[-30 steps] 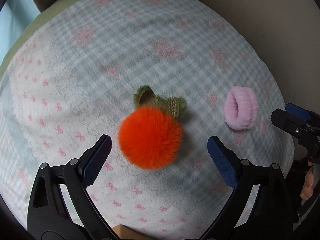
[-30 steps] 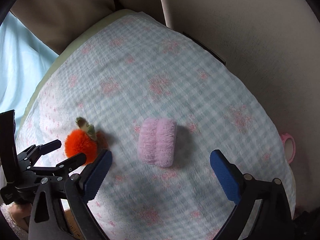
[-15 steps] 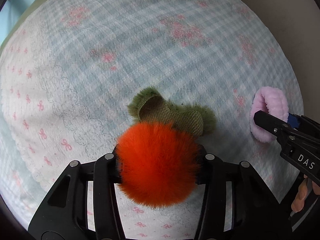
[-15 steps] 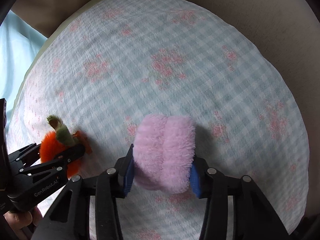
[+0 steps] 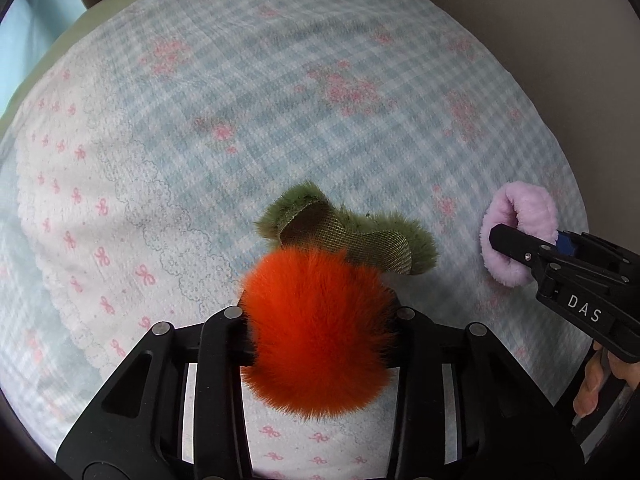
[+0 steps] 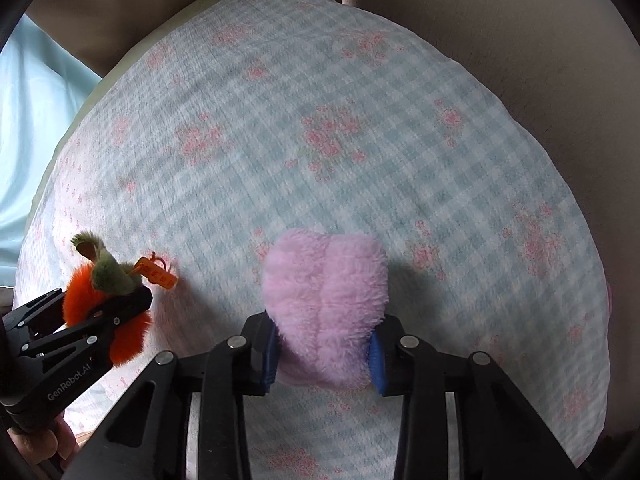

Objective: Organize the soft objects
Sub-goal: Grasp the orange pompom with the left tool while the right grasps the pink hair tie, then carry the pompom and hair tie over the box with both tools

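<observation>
Where orange pompom (image 5: 316,332) bulges, pads seem hidden.

A home: gingham floral cloth (image 6: 360,140) draped over beige cushions (image 6: 520,20).

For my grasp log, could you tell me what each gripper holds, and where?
Left gripper: orange pompom, squeezed across its fluffy ball. Right gripper: pink scrunchie, pinched across its near end.

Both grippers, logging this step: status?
Left gripper shut on orange pompom. Right gripper shut on pink scrunchie. Both over the checked cloth. Nothing in the way.
</observation>
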A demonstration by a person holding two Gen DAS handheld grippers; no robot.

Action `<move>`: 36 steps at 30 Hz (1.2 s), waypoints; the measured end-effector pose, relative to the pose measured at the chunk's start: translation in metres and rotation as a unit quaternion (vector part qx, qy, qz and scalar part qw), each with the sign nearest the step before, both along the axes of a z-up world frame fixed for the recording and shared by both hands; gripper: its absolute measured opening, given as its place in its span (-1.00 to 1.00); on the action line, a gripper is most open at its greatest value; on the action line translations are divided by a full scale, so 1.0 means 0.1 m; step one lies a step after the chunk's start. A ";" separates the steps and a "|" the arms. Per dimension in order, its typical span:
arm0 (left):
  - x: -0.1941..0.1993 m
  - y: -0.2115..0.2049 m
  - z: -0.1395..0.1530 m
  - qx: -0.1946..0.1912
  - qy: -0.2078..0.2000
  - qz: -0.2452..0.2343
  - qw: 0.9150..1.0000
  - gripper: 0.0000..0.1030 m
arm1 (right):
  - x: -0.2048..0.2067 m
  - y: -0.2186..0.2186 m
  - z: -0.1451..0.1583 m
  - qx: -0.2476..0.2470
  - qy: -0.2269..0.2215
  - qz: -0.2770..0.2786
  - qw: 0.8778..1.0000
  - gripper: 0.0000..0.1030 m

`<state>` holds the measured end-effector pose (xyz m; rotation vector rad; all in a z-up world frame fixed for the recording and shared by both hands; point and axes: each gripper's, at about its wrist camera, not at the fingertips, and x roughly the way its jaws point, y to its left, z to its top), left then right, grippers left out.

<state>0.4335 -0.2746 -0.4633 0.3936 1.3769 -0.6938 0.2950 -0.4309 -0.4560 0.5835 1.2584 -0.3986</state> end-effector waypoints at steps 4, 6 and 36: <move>-0.06 0.03 0.29 -0.016 -0.008 0.010 1.000 -0.38 | -0.13 0.01 0.28 -0.002 -0.019 -0.005 1.000 -0.37; -0.09 0.03 0.52 -0.028 -0.016 0.013 0.999 -0.38 | -0.20 0.03 0.48 -0.009 -0.033 -0.004 0.999 -0.38; -1.89 2.53 2.93 -0.093 -0.148 0.174 0.969 -0.37 | -1.39 2.55 2.64 -0.047 -0.191 0.234 0.952 -0.37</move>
